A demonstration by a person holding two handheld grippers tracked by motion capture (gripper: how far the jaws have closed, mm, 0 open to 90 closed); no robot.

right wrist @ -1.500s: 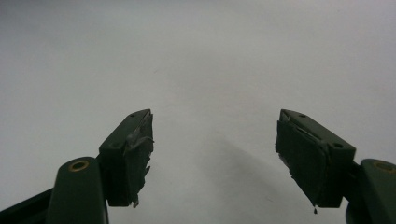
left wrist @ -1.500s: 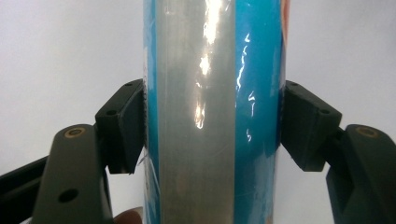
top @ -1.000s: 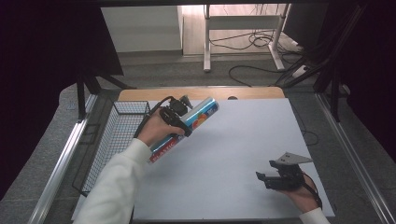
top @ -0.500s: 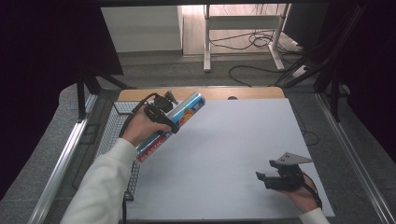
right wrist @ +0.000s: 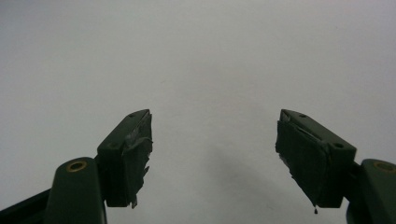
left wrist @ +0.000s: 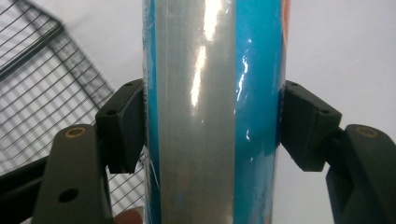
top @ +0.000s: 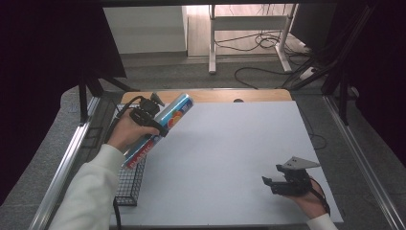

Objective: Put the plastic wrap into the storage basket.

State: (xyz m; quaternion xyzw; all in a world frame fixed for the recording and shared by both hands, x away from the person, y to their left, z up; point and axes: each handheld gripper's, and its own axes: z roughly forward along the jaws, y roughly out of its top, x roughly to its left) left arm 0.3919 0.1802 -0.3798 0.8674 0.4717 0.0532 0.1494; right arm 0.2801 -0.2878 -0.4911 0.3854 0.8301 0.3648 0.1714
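Observation:
A long blue and silver tube (top: 163,125) with red lettering is held tilted in the air at the table's left edge, above the black wire basket (top: 130,181). My left gripper (top: 154,122) is shut on its middle; in the left gripper view the glossy tube (left wrist: 212,107) fills the gap between both pads (left wrist: 122,123). My right gripper (top: 268,184) rests low over the white table near the front right, jaws open and empty. The right gripper view has its gripper (right wrist: 212,154) wide apart over bare white surface.
The white table top (top: 230,143) spans the middle. A wooden strip (top: 215,95) runs along its far edge. Metal rails (top: 72,153) flank both sides. Cables and a desk frame (top: 249,28) lie on the floor beyond.
My left gripper has carried the tube leftward, from over the table toward the wire basket. The right gripper has stayed where it was.

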